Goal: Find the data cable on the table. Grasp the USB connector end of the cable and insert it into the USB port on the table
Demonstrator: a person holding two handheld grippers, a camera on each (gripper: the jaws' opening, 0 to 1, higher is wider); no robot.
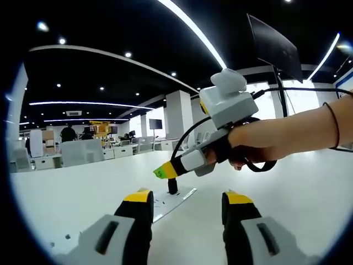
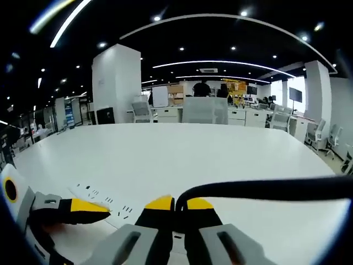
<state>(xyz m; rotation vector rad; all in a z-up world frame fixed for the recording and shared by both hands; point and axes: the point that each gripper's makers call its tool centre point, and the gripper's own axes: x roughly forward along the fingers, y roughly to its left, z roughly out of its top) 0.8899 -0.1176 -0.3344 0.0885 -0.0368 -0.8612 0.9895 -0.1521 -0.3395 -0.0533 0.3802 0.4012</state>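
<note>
Right gripper view, bottom centre: the right gripper (image 2: 179, 205) has its yellow-tipped black jaws clenched on a black data cable (image 2: 265, 188). The cable curves up from between them and runs to the right edge of the frame. Just left of the jaws a flat white power strip (image 2: 102, 194) lies on the wide white surface (image 2: 193, 149). The left gripper (image 2: 91, 211) enters at lower left, near the strip. In the left gripper view, the left gripper (image 1: 188, 196) sits at the bottom, its jaws released and well apart. Above the gap, the right gripper (image 1: 165, 171), held in a hand (image 1: 248, 149), points down at the strip (image 1: 179, 200). The cable's black connector end (image 1: 172, 186) stands upright on it.
</note>
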